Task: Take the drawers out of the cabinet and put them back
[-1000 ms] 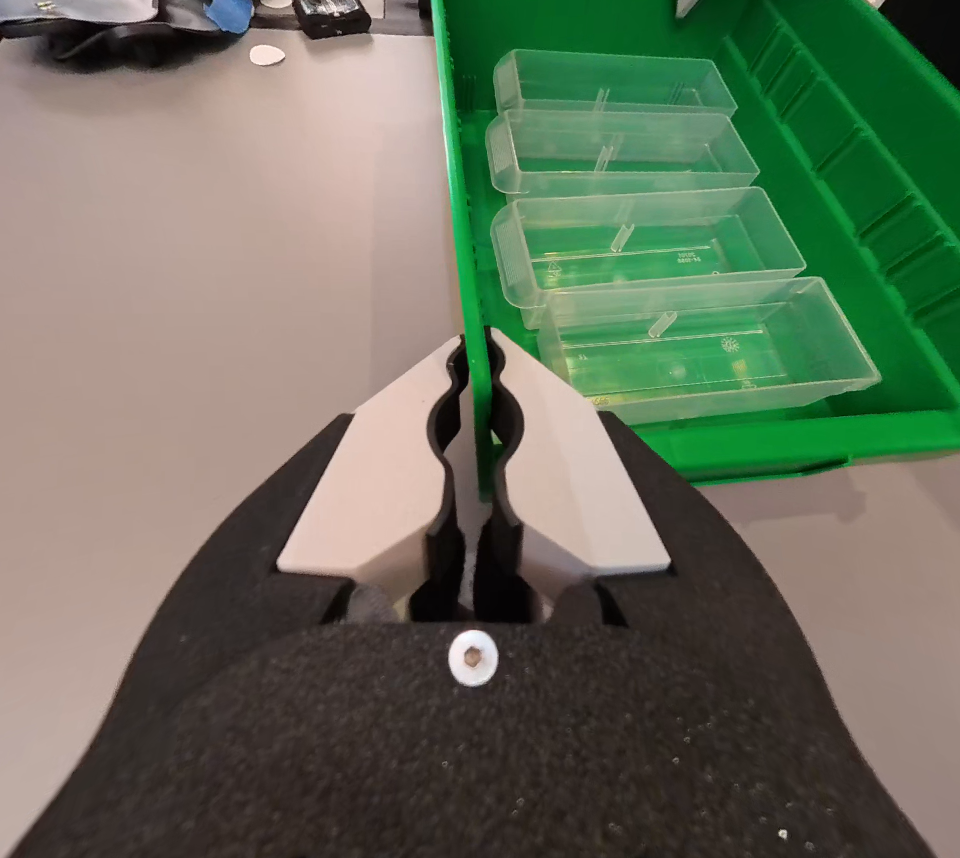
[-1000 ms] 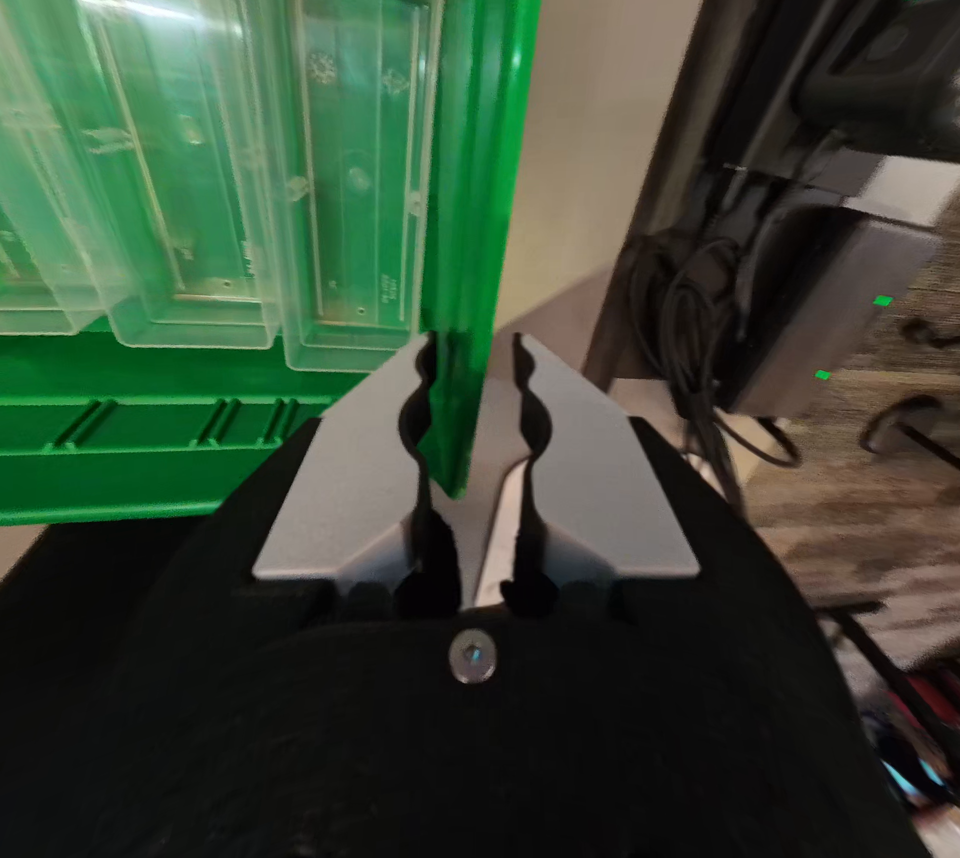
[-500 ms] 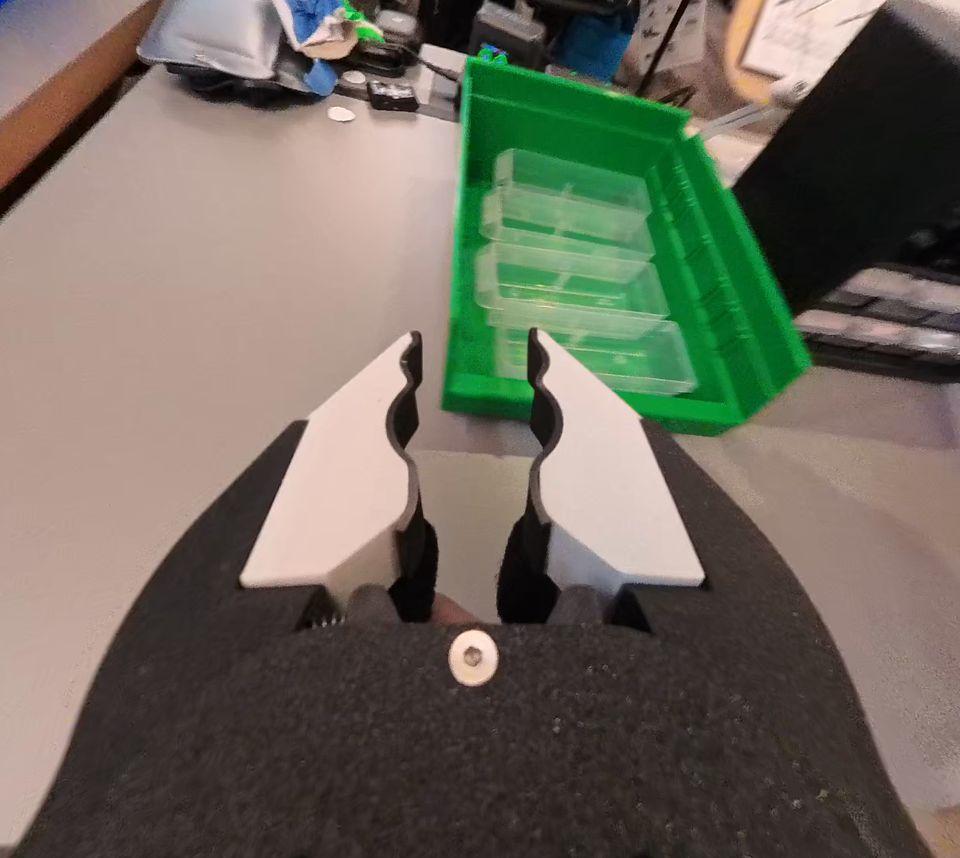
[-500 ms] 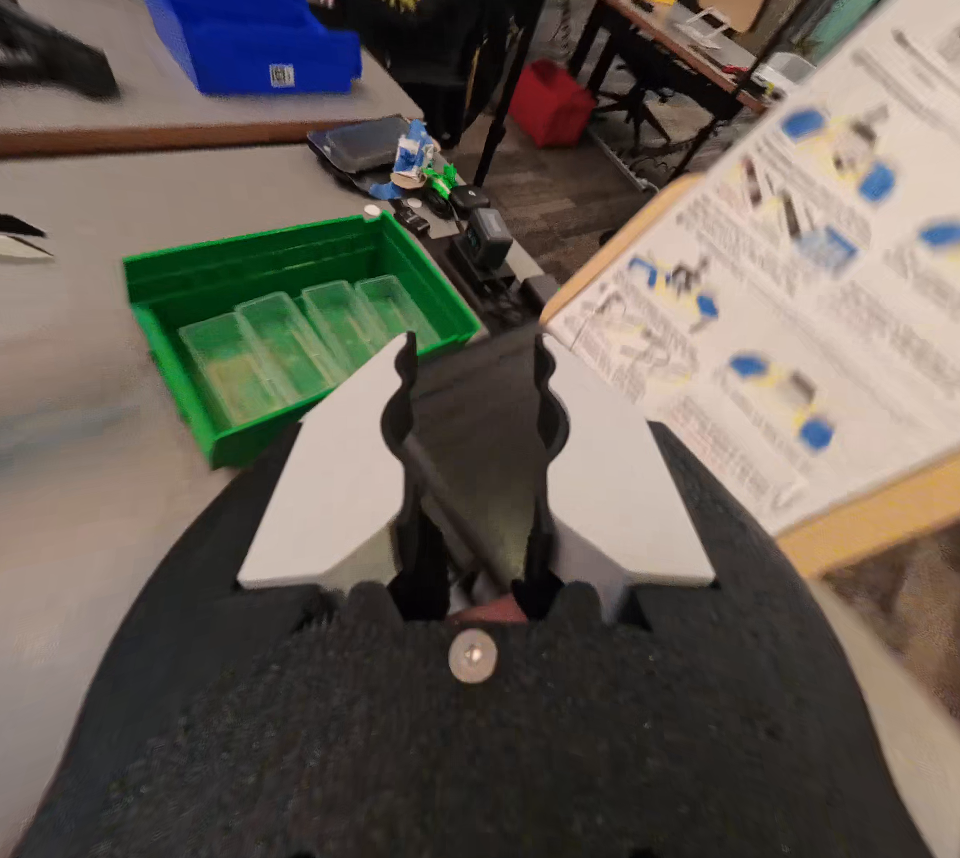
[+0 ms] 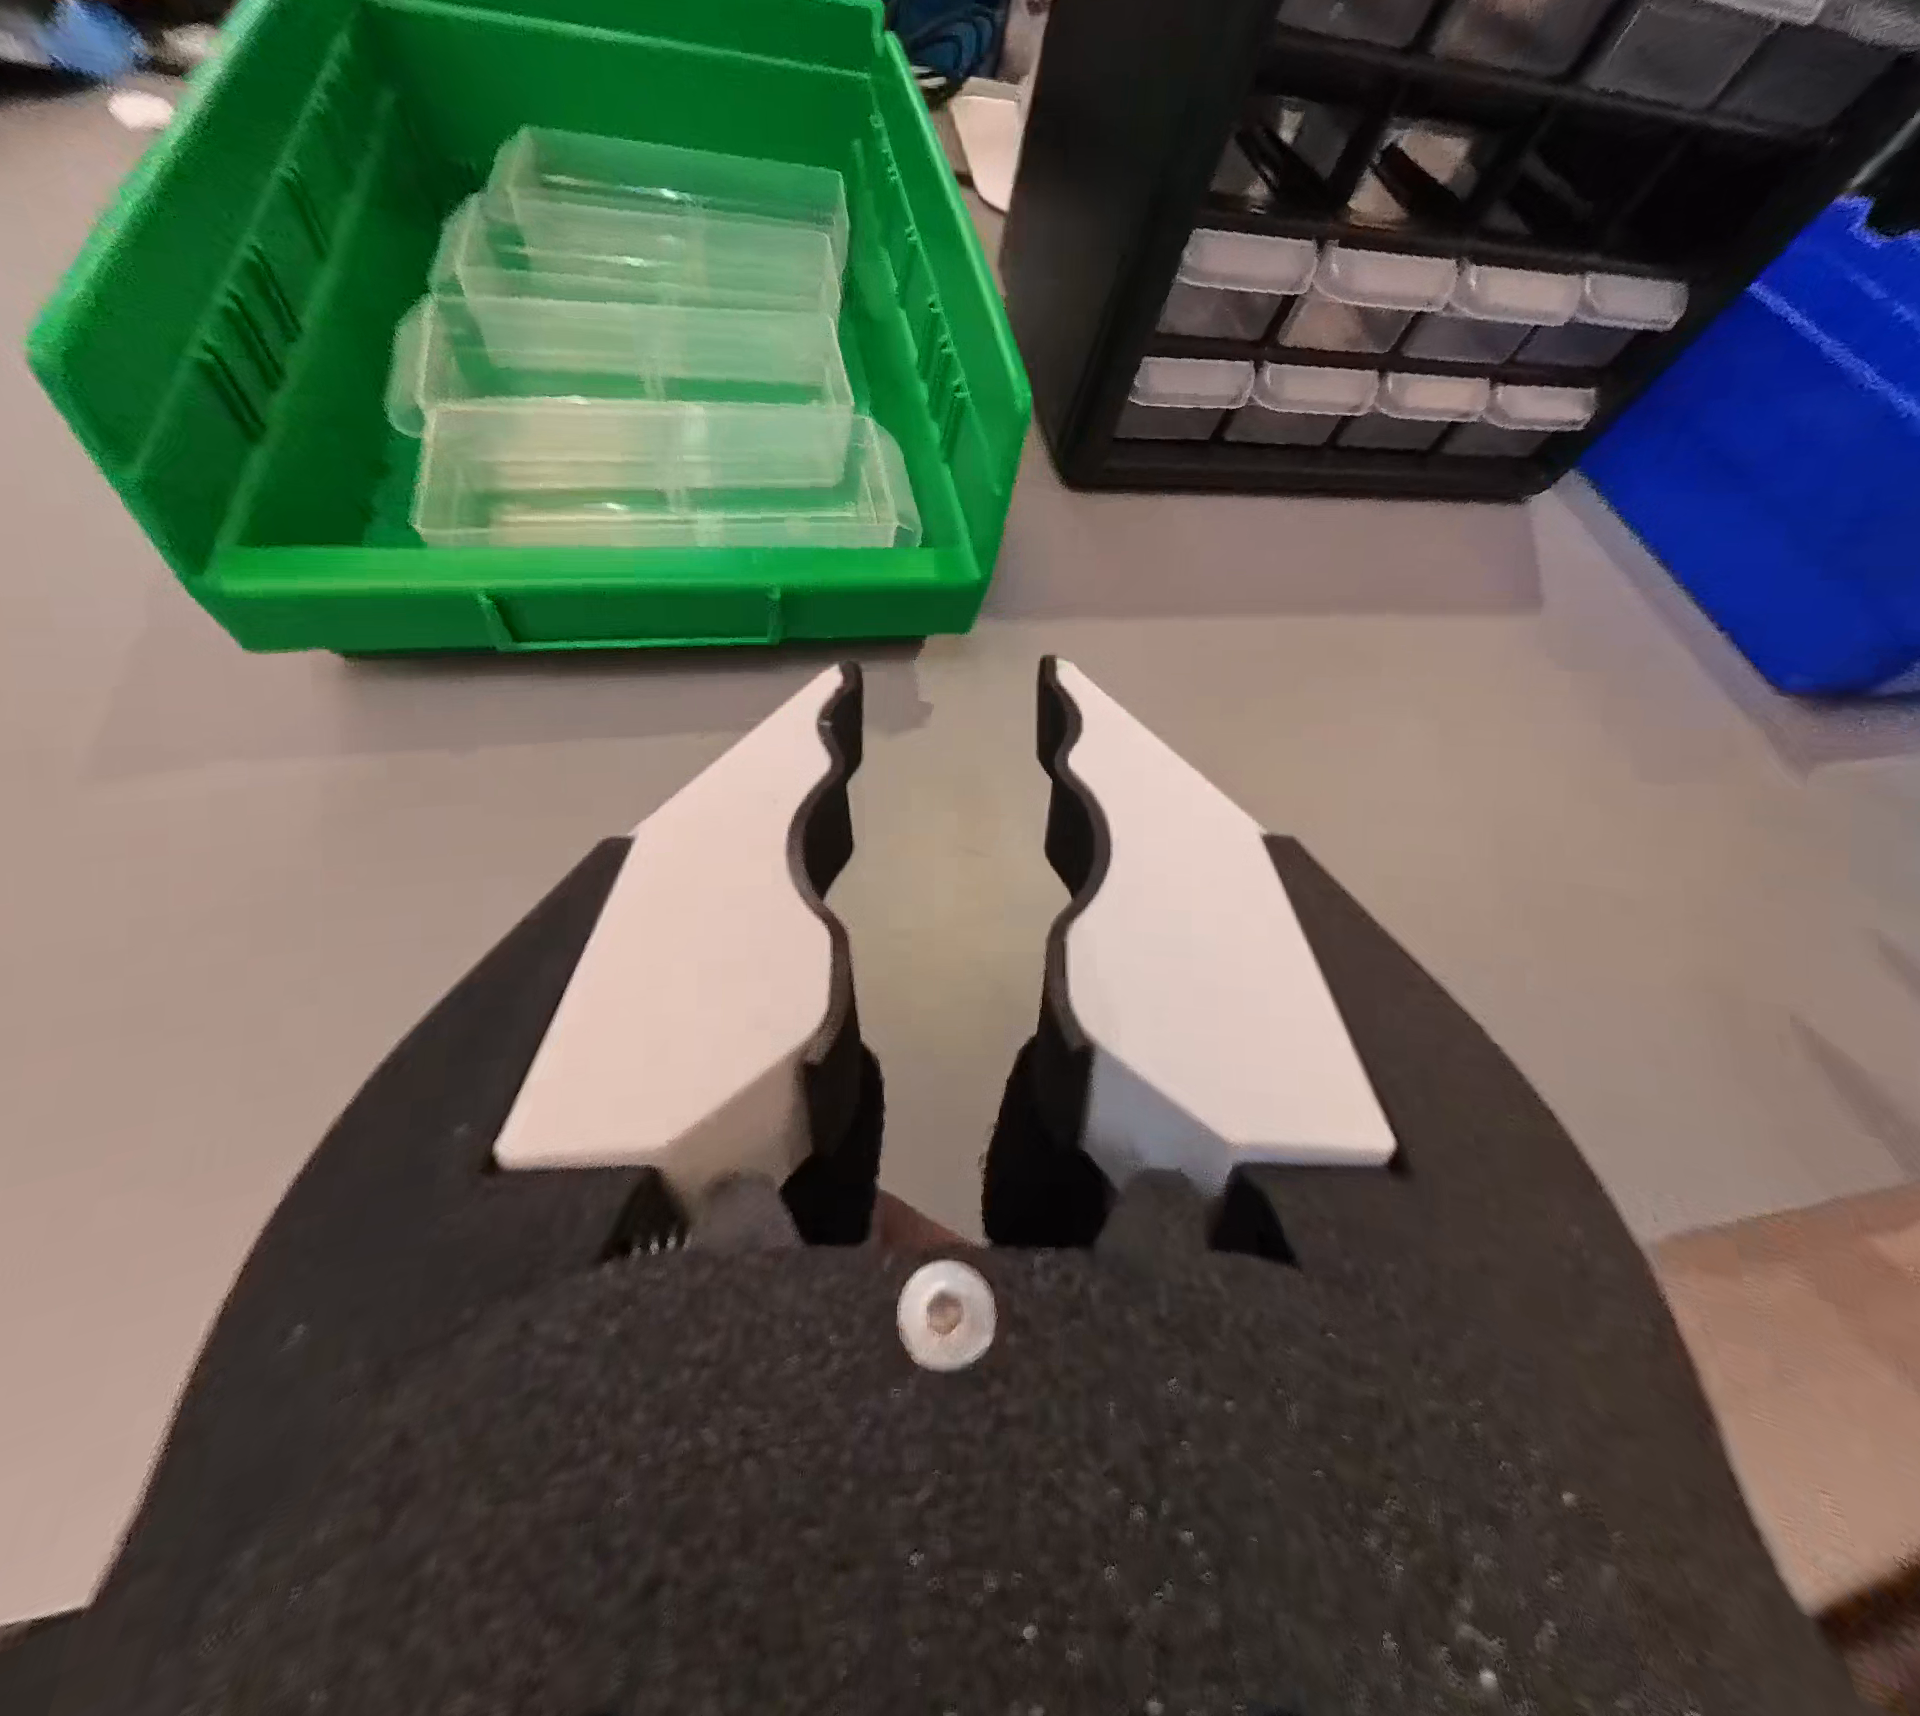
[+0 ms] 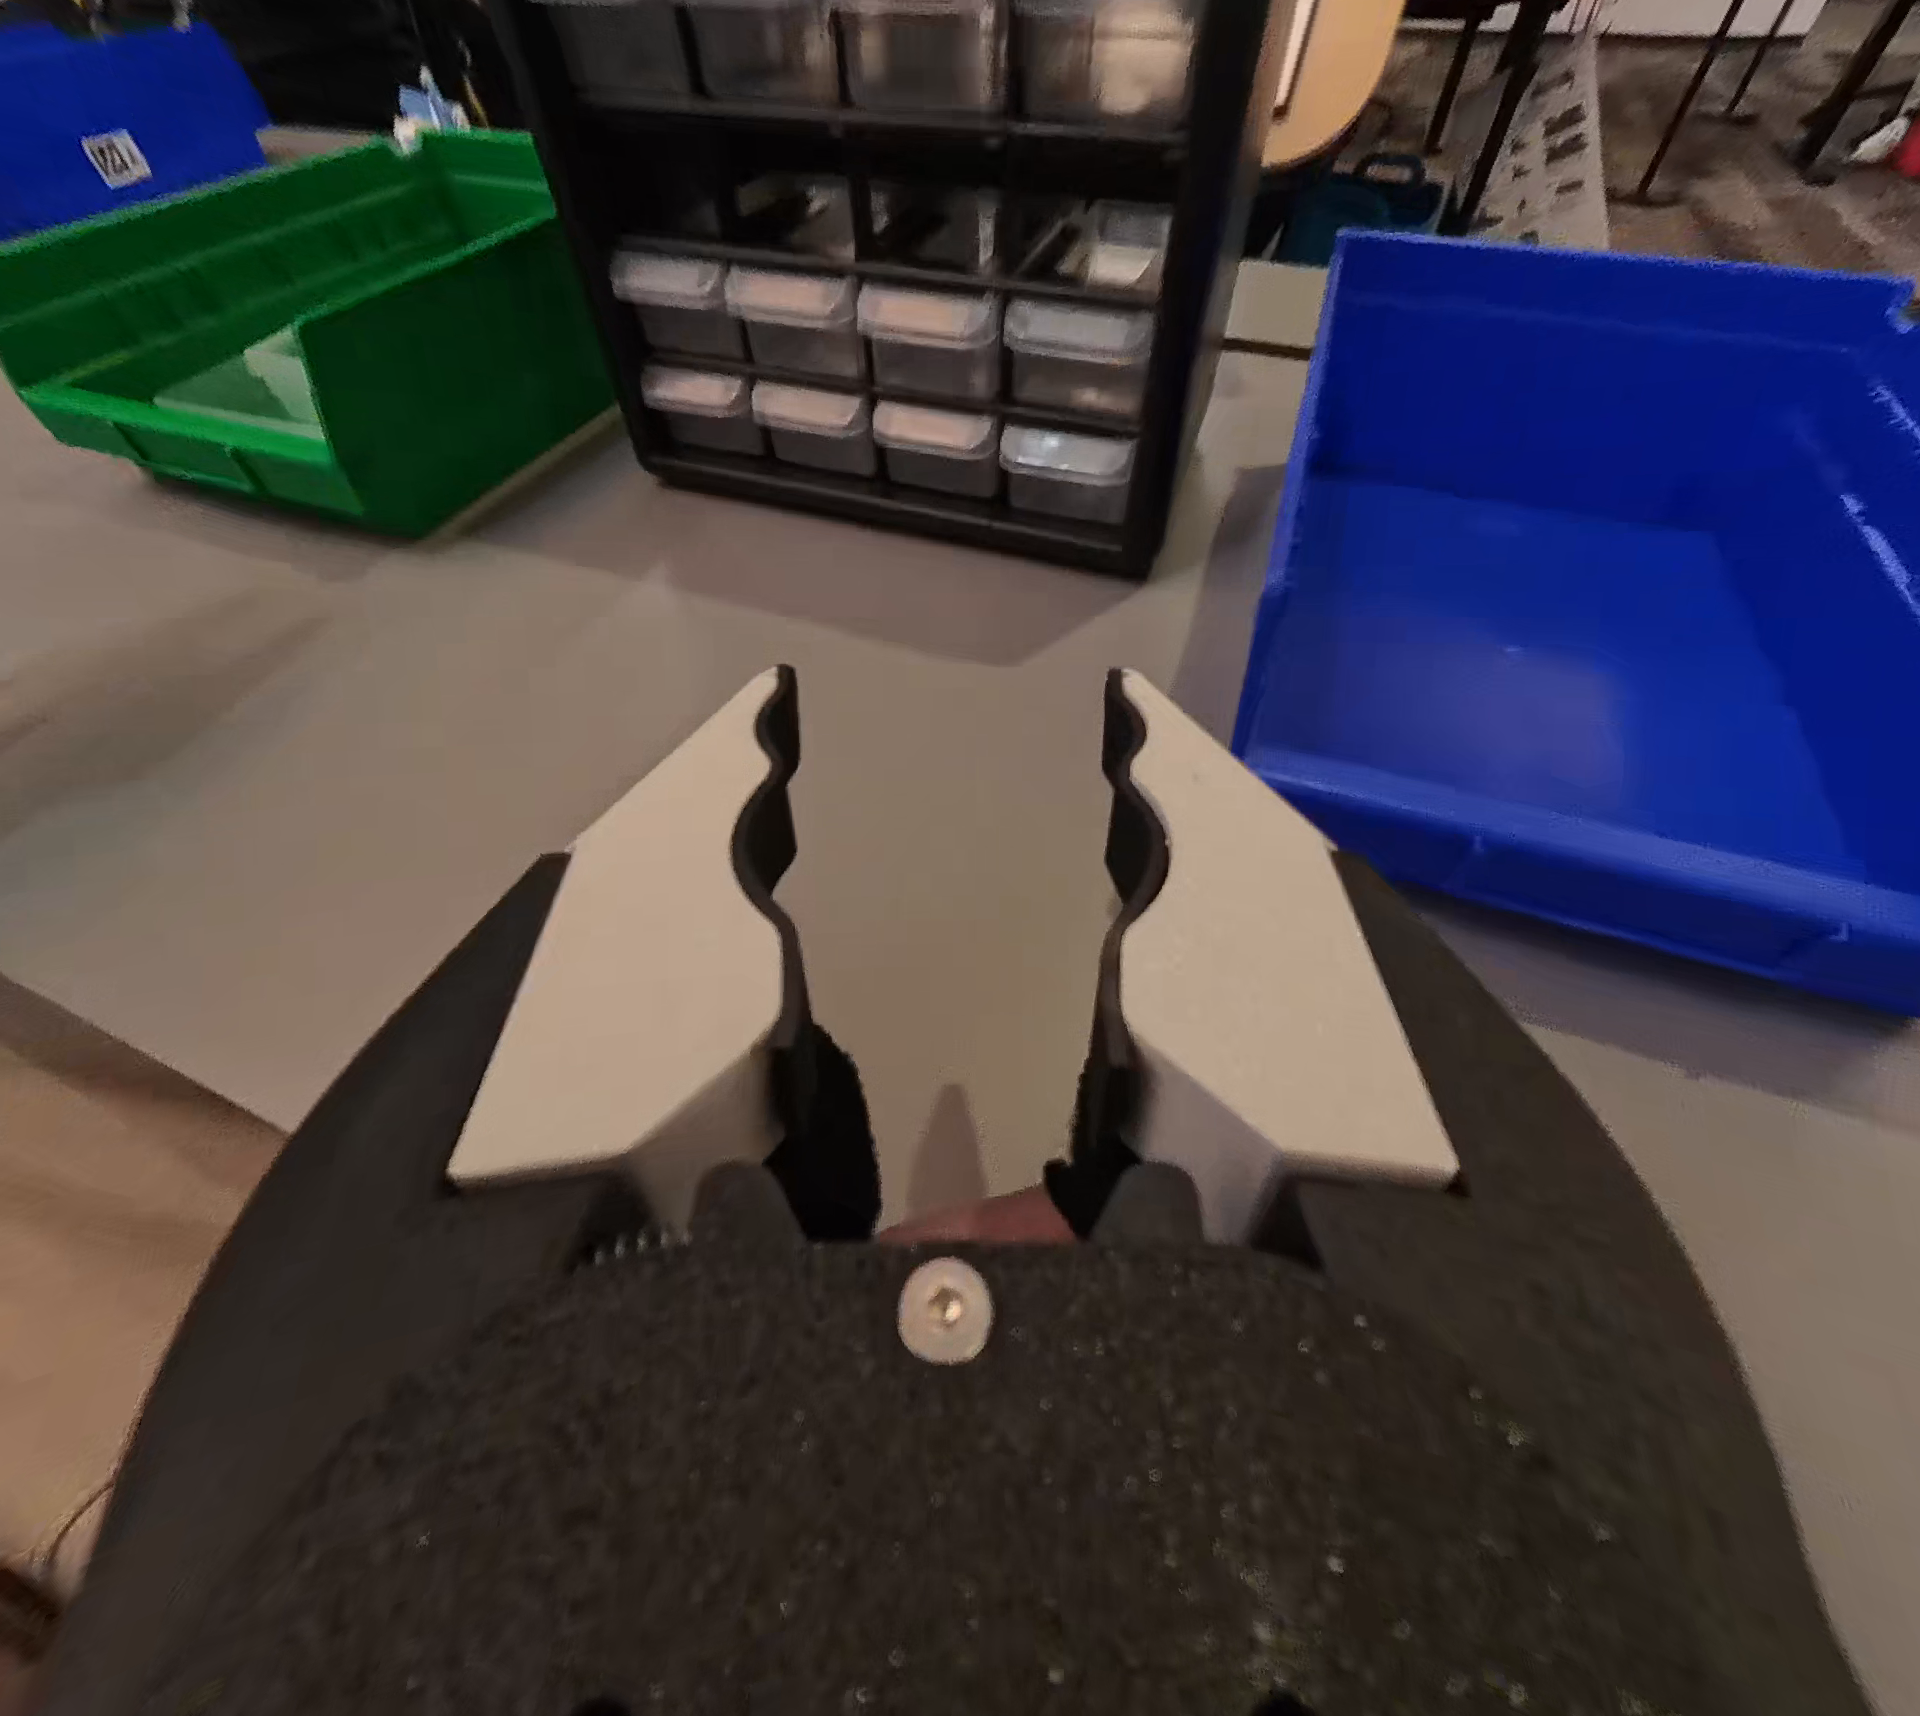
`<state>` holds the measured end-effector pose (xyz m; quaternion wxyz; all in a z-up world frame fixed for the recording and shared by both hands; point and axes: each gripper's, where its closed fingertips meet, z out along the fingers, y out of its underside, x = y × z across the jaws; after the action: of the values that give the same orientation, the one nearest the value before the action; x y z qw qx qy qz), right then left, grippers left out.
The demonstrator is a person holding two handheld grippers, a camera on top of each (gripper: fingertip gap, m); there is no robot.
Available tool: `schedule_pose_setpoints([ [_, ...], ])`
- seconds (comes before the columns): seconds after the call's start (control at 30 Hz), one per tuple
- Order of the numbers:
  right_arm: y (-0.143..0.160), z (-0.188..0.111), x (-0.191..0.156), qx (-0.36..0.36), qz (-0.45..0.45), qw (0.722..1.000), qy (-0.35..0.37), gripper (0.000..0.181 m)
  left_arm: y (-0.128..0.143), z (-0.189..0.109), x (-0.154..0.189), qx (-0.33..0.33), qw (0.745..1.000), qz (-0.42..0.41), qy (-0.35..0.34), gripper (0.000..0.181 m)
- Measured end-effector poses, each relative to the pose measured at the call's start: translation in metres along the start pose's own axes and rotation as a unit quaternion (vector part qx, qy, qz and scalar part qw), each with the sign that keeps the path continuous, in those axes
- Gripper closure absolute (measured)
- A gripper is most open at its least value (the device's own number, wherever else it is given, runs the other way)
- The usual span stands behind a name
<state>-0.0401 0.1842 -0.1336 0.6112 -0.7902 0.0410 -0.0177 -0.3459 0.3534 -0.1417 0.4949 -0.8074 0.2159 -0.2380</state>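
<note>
Left wrist view: we look down our left gripper (image 5: 948, 679), its two pale fingers spread apart with nothing between them, hovering above a plain grey table (image 5: 312, 835). Beyond the fingertips sits a green bin (image 5: 603, 601) holding four clear plastic drawers (image 5: 644, 378), laid side by side across its floor, some overlapping. Just to the right of the bin stands the black cabinet (image 5: 1122, 232); its top row and two lowest rows carry clear drawers, while the second row shows dark open slots. A blue bin (image 5: 1756, 461) sits to the cabinet's right, partly cut off by the frame edge. Behind the green bin we make out dark, blurred clutter and the rim of a round wooden board.

From the right wrist view, our right gripper (image 6: 951, 690) is likewise spread wide and holds nothing, poised over the same grey surface. The cabinet (image 6: 1205, 232) faces us head-on between the two bins: the green bin (image 6: 436, 409) on the left, standing close to the cabinet's side, and the blue bin (image 6: 1558, 835) on the right, near us and apart from the cabinet. The second row of the cabinet looks mostly vacant, though blur keeps us from judging its rightmost slot. Another blue bin (image 6: 125, 108) sits far left. Farther back we see a light wall, dark metal legs and patterned carpet.
</note>
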Motion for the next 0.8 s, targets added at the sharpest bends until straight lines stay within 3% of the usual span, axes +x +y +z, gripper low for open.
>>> schedule_pose_setpoints([
  [0.13, 0.017, 0.008, 0.013, -0.038, 0.046, 0.998, -0.010, 0.122, -0.004, 0.000, -0.005, 0.014, 0.998, 0.053, -0.033, 0.149],
  [0.23, 0.013, 0.015, 0.014, -0.032, 0.054, 0.998, -0.012, 0.122, 0.000, -0.004, -0.008, 0.011, 0.997, 0.071, -0.039, 0.149],
  [0.8, 0.029, 0.019, -0.011, -0.072, 0.012, 0.997, -0.037, 0.124, 0.009, 0.011, -0.024, -0.022, 0.999, 0.014, -0.028, 0.145],
])
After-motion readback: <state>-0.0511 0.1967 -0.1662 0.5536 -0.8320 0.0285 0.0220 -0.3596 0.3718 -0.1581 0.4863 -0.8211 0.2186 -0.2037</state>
